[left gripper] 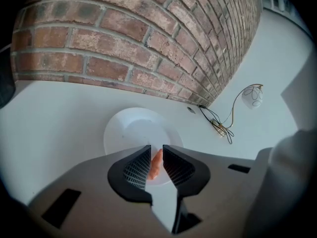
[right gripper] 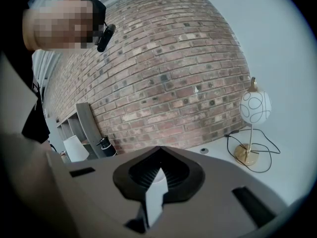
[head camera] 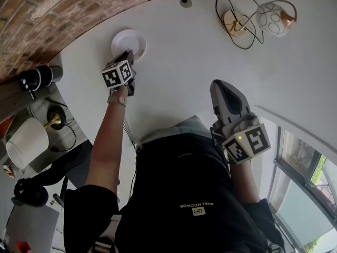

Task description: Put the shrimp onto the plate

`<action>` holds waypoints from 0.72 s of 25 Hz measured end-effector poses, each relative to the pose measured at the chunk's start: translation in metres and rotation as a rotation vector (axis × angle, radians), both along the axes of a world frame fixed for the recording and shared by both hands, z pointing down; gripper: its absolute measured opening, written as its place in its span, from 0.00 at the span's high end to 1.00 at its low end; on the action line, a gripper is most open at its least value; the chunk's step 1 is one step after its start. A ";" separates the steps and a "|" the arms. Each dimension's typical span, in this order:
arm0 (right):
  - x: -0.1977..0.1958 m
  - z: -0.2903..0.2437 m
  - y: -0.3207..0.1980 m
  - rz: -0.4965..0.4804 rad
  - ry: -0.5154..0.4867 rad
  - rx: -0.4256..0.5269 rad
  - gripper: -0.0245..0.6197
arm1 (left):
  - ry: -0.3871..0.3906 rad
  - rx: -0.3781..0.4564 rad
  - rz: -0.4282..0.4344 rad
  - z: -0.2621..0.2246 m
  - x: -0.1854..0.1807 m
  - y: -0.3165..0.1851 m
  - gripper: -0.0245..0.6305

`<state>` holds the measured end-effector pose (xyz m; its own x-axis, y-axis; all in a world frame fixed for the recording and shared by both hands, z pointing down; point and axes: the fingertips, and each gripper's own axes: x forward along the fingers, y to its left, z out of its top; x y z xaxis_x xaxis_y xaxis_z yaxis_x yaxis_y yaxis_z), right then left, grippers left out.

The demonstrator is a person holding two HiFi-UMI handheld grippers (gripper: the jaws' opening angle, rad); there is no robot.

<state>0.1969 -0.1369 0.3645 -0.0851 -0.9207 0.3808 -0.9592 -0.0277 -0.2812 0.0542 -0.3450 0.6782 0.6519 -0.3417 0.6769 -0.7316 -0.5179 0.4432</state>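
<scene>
Left gripper (left gripper: 156,148) round shrimp (left gripper: 155,164), seemingly lengthwise

Looks like a home living space: exposed brick wall (right gripper: 173,83), white table (head camera: 184,51), globe-shade table lamp (right gripper: 253,118), shelf unit (right gripper: 84,125), window (head camera: 300,162).

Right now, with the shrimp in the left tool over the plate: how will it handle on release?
Probably light: the shrimp looks small and slim between the jaws of the left tool. Its smooth orange surface may be slippery against the ribbed pads. It is elongated, so unlikely to roll far; the dished plate should hold it.
</scene>
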 end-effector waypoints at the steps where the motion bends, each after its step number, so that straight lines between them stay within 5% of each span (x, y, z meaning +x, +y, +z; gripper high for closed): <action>1: 0.000 0.000 0.000 0.000 0.000 0.000 0.96 | 0.000 0.001 -0.002 -0.001 0.000 -0.001 0.87; 18: 0.008 -0.003 0.004 0.003 -0.034 0.044 0.96 | 0.029 0.089 -0.037 -0.055 -0.015 -0.004 0.87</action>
<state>0.2046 -0.1328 0.3612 -0.0942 -0.9368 0.3369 -0.9491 -0.0177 -0.3146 0.0394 -0.3487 0.6230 0.6568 -0.4240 0.6236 -0.7384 -0.5291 0.4181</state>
